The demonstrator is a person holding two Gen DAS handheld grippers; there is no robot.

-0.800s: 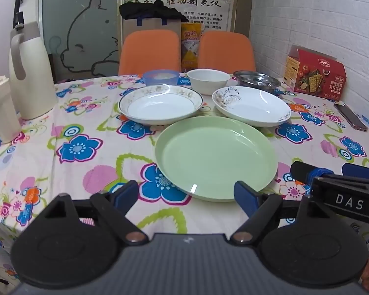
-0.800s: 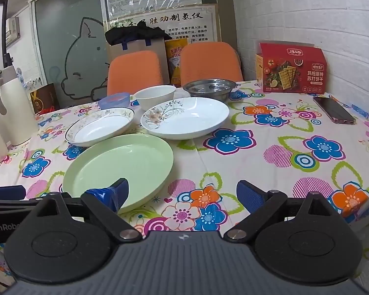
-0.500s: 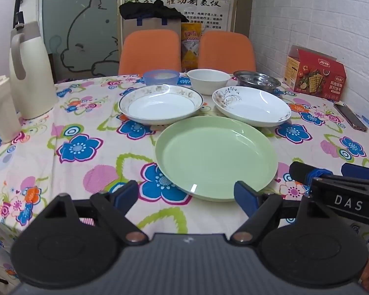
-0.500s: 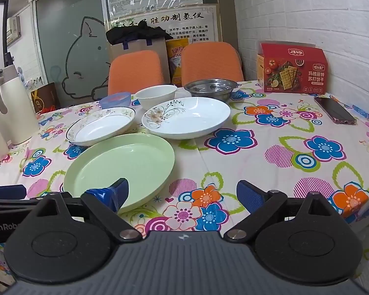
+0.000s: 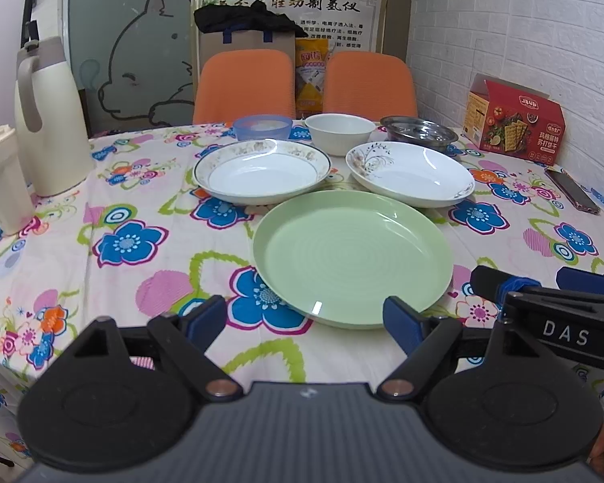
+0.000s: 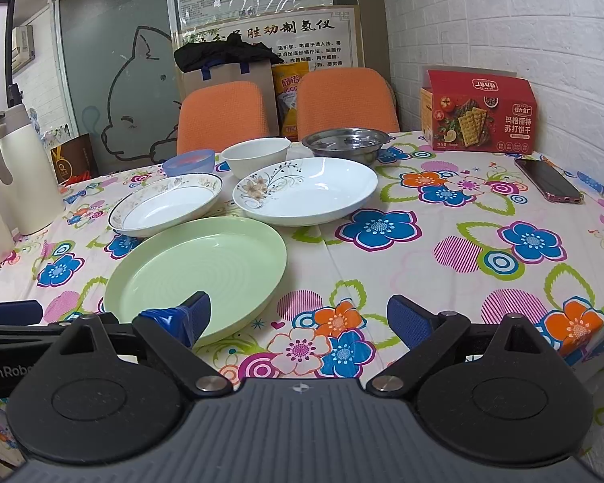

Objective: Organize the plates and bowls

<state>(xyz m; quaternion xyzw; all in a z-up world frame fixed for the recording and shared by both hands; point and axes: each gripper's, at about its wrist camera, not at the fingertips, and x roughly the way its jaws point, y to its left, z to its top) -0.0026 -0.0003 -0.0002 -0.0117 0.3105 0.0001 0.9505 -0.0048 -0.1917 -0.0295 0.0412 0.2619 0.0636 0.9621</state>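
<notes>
A pale green plate (image 5: 352, 255) (image 6: 197, 273) lies nearest me on the flowered tablecloth. Behind it sit a gold-rimmed white plate (image 5: 261, 170) (image 6: 167, 209) and a white plate with a flower sprig (image 5: 408, 173) (image 6: 306, 189). Further back stand a small blue bowl (image 5: 262, 126) (image 6: 189, 161), a white bowl (image 5: 339, 133) (image 6: 255, 156) and a steel bowl (image 5: 418, 132) (image 6: 346, 144). My left gripper (image 5: 306, 318) is open at the green plate's near rim, holding nothing. My right gripper (image 6: 298, 318) is open beside that plate's right edge, also holding nothing.
A cream thermos jug (image 5: 48, 116) (image 6: 18, 169) and a white container (image 5: 0, 185) stand at the left. A red cracker box (image 5: 513, 120) (image 6: 479, 110) and a phone (image 5: 571, 191) (image 6: 547, 180) lie at the right by the brick wall. Two orange chairs (image 5: 245, 84) stand behind the table.
</notes>
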